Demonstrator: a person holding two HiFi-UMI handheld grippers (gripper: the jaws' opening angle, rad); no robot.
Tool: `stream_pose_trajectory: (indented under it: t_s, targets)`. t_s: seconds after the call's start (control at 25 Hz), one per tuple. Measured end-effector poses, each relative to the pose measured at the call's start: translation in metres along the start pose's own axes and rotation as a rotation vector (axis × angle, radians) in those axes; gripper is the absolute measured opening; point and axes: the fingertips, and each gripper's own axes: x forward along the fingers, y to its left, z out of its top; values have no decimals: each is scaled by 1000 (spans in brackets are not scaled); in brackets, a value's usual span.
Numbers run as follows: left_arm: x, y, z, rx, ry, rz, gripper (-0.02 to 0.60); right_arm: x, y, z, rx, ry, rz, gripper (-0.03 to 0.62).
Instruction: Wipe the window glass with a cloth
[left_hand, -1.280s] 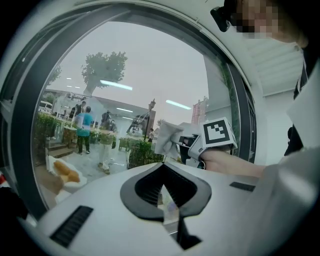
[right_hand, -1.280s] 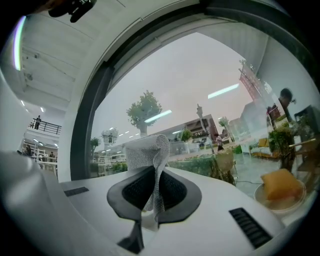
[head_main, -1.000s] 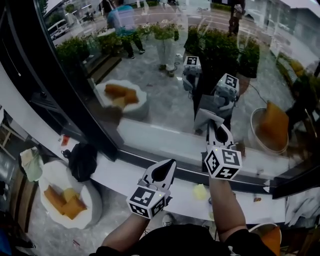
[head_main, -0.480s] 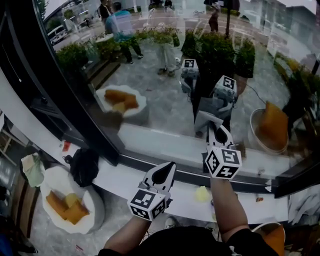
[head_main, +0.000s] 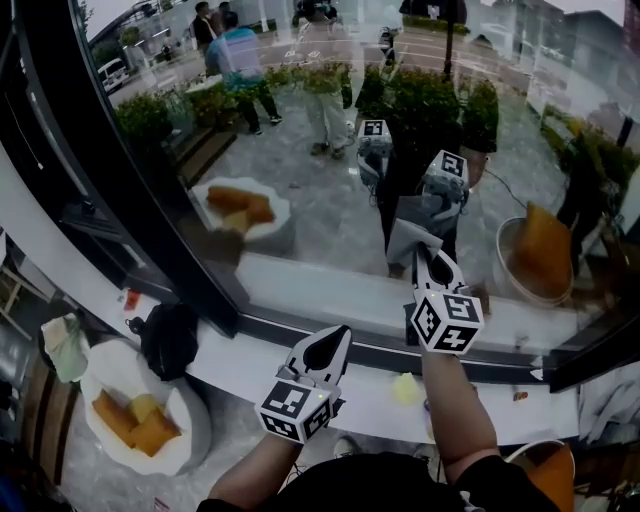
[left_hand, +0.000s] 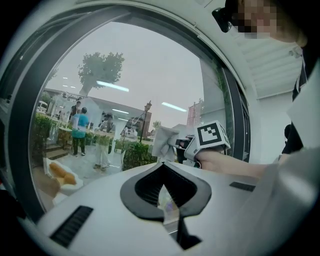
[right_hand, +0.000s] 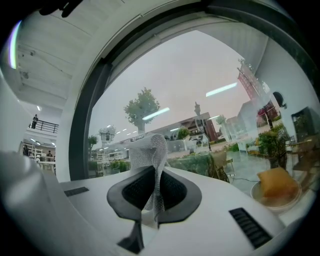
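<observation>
Here right tongs pinch cloth; contact with window glass unclear.

Head view looks down; both gripper views face window glass.

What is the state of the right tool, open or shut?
Shut on something: the right tool pinches the pale grey mesh cloth between its jaws, and the cloth stands bunched above them.

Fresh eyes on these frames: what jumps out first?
The right claw is shut on a pale cloth and holds it up against the window glass. The left claw sits lower, shut and empty. At bottom left in the head view, a white chair with orange cushions stands out.
</observation>
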Motion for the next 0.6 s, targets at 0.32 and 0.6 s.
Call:
stream_pose_trajectory:
  t_s: [0.32, 0.6]
  targets:
    - [-4, 1, 2, -16, -20, -23, 8, -12, 43, 2, -34, 4, 70, 41]
    - [-3, -5, 3, -18, -33, -53, 8, -22, 65, 24, -61, -36, 100, 41]
